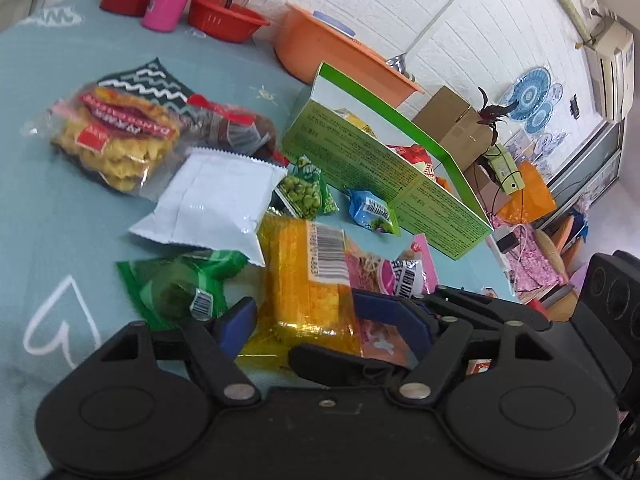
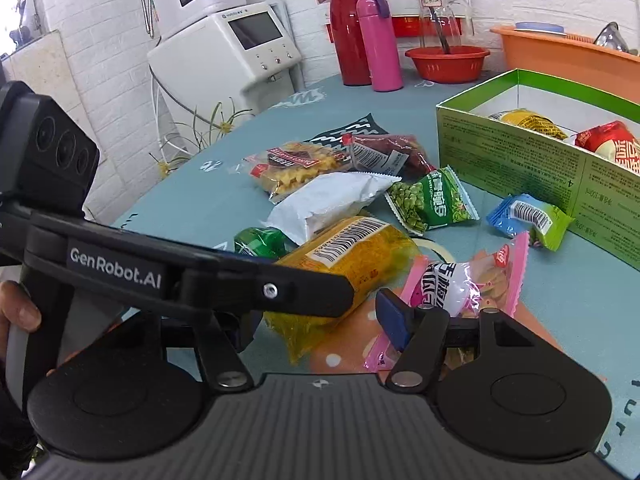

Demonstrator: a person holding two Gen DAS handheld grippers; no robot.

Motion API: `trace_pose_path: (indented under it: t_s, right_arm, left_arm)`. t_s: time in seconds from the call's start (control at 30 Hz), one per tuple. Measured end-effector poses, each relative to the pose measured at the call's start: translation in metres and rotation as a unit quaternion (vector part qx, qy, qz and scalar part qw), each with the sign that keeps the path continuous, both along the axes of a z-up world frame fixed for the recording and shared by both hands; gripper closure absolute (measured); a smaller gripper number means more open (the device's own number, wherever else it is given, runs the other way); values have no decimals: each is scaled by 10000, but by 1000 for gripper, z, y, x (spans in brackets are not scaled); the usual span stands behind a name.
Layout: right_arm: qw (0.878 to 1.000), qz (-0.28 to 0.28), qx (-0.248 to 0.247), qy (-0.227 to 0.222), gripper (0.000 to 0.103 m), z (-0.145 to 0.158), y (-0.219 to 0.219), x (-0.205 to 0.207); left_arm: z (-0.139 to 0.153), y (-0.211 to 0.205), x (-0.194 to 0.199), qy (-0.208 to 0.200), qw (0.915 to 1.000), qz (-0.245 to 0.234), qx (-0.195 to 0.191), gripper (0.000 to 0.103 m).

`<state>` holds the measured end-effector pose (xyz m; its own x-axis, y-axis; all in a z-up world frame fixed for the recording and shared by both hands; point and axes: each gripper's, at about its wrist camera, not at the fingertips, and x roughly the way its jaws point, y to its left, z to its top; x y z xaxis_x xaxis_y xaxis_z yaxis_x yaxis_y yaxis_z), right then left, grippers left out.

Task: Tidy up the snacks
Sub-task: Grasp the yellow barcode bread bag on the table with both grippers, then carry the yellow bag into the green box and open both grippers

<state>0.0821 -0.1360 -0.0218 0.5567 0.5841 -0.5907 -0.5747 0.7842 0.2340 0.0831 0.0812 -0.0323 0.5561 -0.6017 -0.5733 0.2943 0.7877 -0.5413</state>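
The left gripper (image 1: 320, 316) is open, with its blue fingers on both sides of the yellow pack (image 1: 308, 280), which lies on the counter (image 1: 48, 208); the fingers do not press it. The right gripper (image 2: 320, 312) is open too, and the left gripper's arm crosses in front of it and hides its left finger. Its right finger (image 2: 394, 320) is just beside the pink pack (image 2: 452, 280), which touches the yellow pack (image 2: 344, 264).

Ahead of the left gripper lie a white bag (image 1: 216, 204), a green candy (image 1: 176, 284), a pea pack (image 1: 306, 192) and a small blue pack (image 1: 372, 210). Farther ahead are a waffle pack (image 1: 116, 136) and a dark red pack (image 1: 236, 128). These crowd the way between the grippers and the green box (image 2: 520, 160), which stands open to the right of them, with two snacks already inside. Behind all this, by the wall, stand a red jug (image 2: 348, 28), a pink bottle (image 2: 380, 44), a red bowl (image 2: 448, 64) and an orange basin (image 2: 560, 56).
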Motion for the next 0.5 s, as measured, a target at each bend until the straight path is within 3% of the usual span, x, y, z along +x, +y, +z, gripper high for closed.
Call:
trace_pose_path:
  t_s: [0.03,0.07,0.1,0.17,0.23,0.5]
  right_arm:
    - [9999,21,-84,-61,2,-1,4,0]
    - [9997,39,-195,-149,2,-3,7,-1]
    - [9992,64,-293,-248,3,-4,10,-2]
    - [9980,120,-460,-411,23,-7,14,-3]
    - [9983,127,-403,-391,31,-5,11,-5]
    - [9938,184,-203,-1073,34,35,-9,-27]
  left_arm:
    - [-1,0,0,15,10000,1,-11,0]
    - [-1,0,0,29,10000,2,-9,18]
    - [-1,-1,-2,24,10000,32,33,27]
    - [2,-2,-7,-16,9999,88,103,30]
    - [10,-3,-14,-110,9999,103,65,30]
    - [63,-26,-28,-960,9950,-23,275,29]
